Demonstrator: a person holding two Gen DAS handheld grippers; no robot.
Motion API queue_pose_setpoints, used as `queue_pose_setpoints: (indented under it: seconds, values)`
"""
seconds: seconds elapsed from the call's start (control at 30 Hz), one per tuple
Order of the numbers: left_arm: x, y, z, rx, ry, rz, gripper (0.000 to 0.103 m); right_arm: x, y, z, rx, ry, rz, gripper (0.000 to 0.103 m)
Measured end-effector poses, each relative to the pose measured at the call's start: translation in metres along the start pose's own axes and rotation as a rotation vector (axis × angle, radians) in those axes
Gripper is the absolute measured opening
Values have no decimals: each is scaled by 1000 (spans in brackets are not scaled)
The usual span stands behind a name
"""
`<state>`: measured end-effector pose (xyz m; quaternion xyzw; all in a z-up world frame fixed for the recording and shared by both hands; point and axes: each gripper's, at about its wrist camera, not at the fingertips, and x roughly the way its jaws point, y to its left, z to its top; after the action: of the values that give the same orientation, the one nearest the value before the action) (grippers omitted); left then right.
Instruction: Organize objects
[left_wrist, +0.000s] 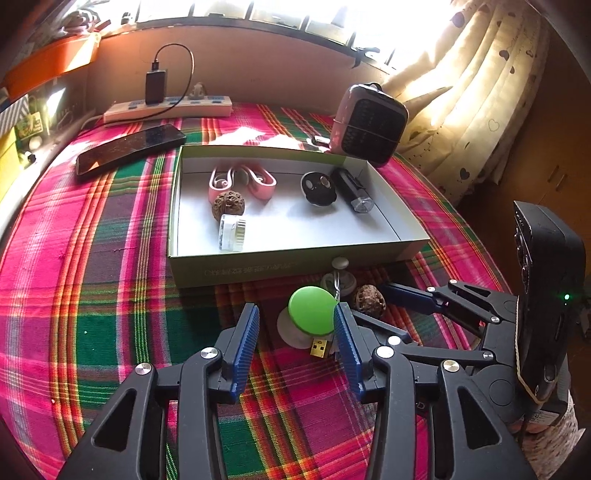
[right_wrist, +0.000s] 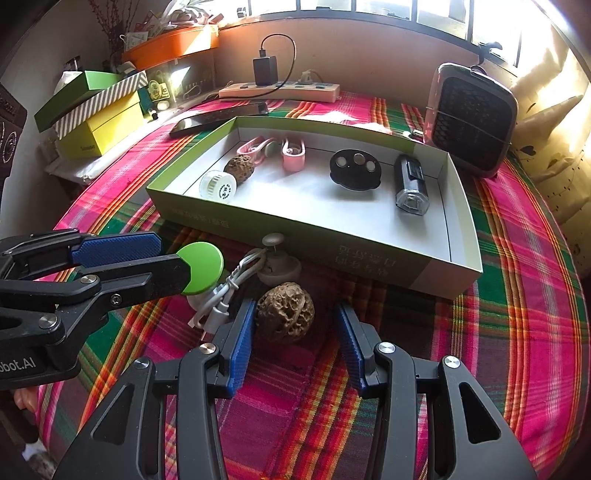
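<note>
- Your left tongs (left_wrist: 295, 325) stand partly open around the green disc (left_wrist: 313, 311), which sits on a white base with a gold USB plug (left_wrist: 319, 348) poking out beneath it. The right pad (left_wrist: 345, 332) lies against the disc's edge; the left pad (left_wrist: 247, 332) stands clear of it, so nothing is gripped.
- Your right tongs (right_wrist: 295, 332) are also partly open, low over the worktop, with the loose walnut (right_wrist: 286, 315) between the pads. The left pad (right_wrist: 243, 336) is just beside the nut, the right pad (right_wrist: 349, 339) apart from it; no grip there either.
- The walnut lies on the plaid cloth (right_wrist: 498, 295) just in front of the tray's near wall, beside a white coiled cable (right_wrist: 232, 288) and a small grey knobbed piece (right_wrist: 277, 264).
- The shallow white tray (right_wrist: 461, 236) sits in the middle of the cloth. Inside it you have a second walnut (right_wrist: 240, 167), a white round cap (right_wrist: 218, 186), pink clips (right_wrist: 291, 153), a black oval piece with three studs (right_wrist: 355, 169) and a black torch (right_wrist: 410, 182).
- Behind the tray lie a dark phone (left_wrist: 129, 147) and a power strip (left_wrist: 168, 107) with a black charger plugged in.
- A pink-framed fan (right_wrist: 472, 125) stands at the tray's far right corner.
- Stacked boxes (right_wrist: 96, 118) sit off the left edge of the cloth.
</note>
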<state>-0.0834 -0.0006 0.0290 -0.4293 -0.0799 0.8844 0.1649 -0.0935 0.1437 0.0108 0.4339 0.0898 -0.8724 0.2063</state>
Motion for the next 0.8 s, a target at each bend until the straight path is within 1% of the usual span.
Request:
queue_pose_setpoints:
  seconds: [0.13, 0.6, 0.8]
  values:
    - [4, -3, 0, 11, 10, -4, 41, -2, -4, -1, 10, -6, -11, 31]
    - [18, -10, 4, 50, 34, 26, 41, -4, -10, -3, 31, -9, -7, 31]
    - [17, -10, 5, 56, 16, 37, 41, -4, -10, -4, 37, -11, -5, 31]
